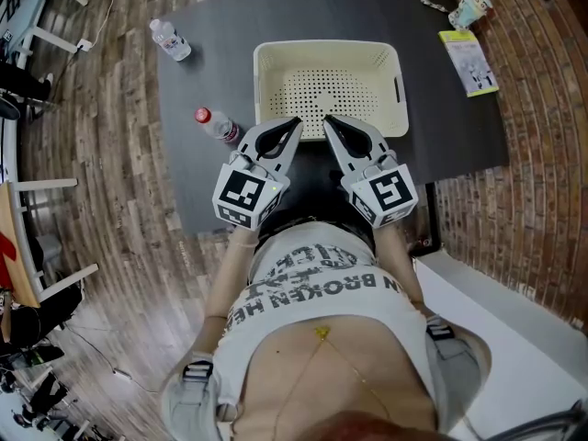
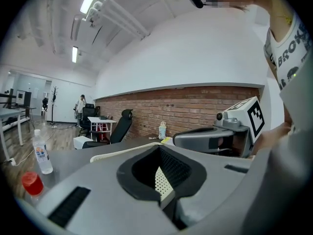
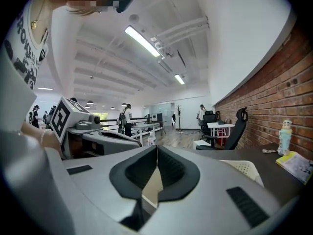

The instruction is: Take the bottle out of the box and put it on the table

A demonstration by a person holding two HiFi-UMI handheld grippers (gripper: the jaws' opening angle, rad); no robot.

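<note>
**Box shows empty; both jaws shut**

Your left gripper [image 1: 292, 125] and right gripper [image 1: 331, 122] sit at the near rim of the box [image 1: 265, 81], jaws closed on nothing. No bottle shows inside. The red-capped bottle [image 1: 219, 127] stands on the table [image 1: 441, 127], just left of your left gripper. A second bottle [image 1: 171, 40] stands farther off.

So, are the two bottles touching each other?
Apart. The head view shows bare table between the red-capped bottle and the white-capped bottle.
</note>
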